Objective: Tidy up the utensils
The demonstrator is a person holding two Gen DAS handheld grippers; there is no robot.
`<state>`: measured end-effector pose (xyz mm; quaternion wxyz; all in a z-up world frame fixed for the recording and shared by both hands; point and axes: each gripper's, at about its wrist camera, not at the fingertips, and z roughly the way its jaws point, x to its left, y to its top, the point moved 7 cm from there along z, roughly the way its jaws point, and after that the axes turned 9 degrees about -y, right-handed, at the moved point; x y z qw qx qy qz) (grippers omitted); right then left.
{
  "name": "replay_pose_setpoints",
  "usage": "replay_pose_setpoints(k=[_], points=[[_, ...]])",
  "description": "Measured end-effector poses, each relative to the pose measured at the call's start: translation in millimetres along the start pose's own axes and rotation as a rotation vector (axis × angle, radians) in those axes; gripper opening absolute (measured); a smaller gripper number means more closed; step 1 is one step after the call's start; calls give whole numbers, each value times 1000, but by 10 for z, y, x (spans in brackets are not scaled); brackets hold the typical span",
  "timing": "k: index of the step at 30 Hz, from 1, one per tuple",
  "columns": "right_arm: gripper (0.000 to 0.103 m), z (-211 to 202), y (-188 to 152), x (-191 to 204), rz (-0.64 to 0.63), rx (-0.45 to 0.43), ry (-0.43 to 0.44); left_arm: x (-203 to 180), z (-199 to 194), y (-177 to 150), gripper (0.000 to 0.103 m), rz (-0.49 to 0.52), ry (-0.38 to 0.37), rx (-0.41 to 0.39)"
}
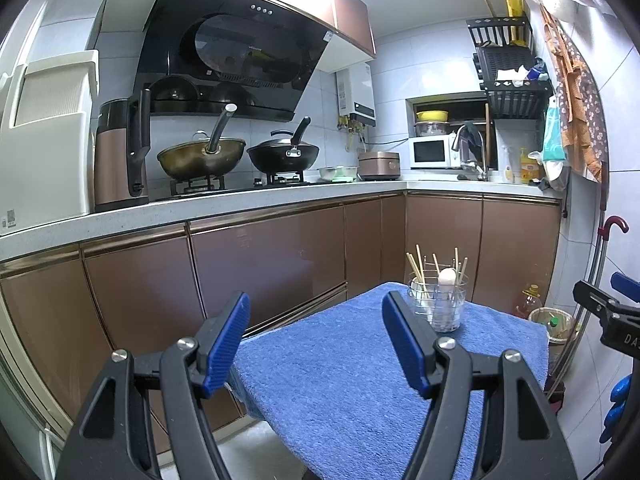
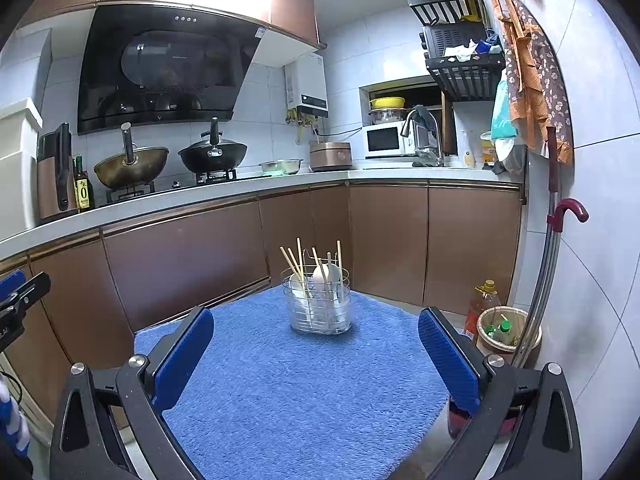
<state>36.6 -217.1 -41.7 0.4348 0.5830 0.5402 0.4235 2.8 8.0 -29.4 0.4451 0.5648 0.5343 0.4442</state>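
The lower ends of the pale wooden chopsticks (image 2: pixel 295 261) and white spoon (image 2: pixel 326 273) are blurring behind the clear wire-ringed utensil holder (image 2: pixel 320 310), standing upright at the blue-towelled table's (image 2: pixel 304 392) far edge. Both left tongs (image 1: pixel 316 334) and right tongs (image 2: pixel 316 354) are gaping empty, well short of it.

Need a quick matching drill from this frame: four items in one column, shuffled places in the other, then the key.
Items:
1. utensil holder
2. black wok
3. microwave
4. oil bottle

Places:
A. on the floor beside the bin
B. on the blue towel
C. on the stove burner
D. on the counter by the faucet

Pairs: 1-B, 2-C, 3-D, 4-A
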Motion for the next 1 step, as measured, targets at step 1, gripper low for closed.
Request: replay_pose_setpoints(k=[1], points=[[103,2,2,5,1,-1,-1,-6,-5,0,67,-1,-2,0]])
